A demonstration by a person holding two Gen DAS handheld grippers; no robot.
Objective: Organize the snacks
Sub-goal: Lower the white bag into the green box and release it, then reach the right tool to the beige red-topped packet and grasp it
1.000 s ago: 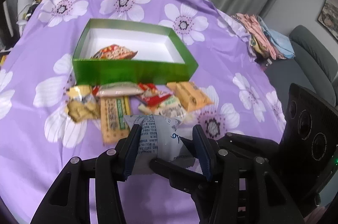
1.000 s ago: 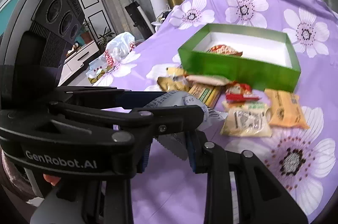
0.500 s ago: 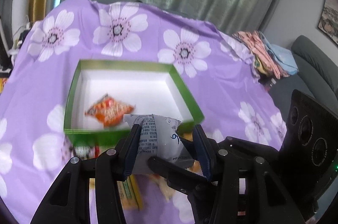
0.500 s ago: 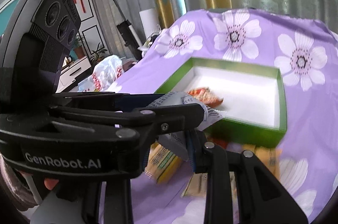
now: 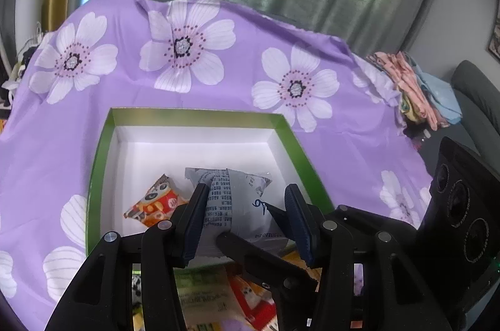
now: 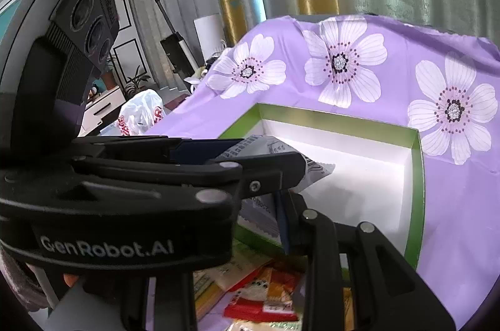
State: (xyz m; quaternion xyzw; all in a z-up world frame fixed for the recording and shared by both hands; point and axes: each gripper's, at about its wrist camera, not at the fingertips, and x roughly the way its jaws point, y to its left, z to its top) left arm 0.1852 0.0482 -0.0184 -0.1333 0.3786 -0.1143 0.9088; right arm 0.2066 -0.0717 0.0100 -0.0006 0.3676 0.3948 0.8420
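In the left wrist view my left gripper (image 5: pixel 247 206) holds a grey-white printed snack packet (image 5: pixel 231 200) over the green box (image 5: pixel 100 150) with a white inside. An orange-red snack packet (image 5: pixel 153 203) lies in the box at the near left. The right wrist view shows the left gripper's body (image 6: pixel 125 175) crossing in front, with the grey packet (image 6: pixel 281 150) over the box (image 6: pixel 417 206). The right gripper's own fingertips are hidden behind it. Several loose snack packets (image 5: pixel 218 293) lie on the cloth before the box.
The purple flowered cloth (image 5: pixel 187 50) covers the whole surface. Folded clothes (image 5: pixel 415 87) lie at the far right edge, by a grey sofa. A white plastic bag (image 6: pixel 140 115) and a floor cleaner stand to the left, off the cloth. Curtains hang behind.
The left gripper has carried the grey packet forward from over the loose snacks to over the box interior. The box has come closer in both views. The left jaws now stand slightly wider.
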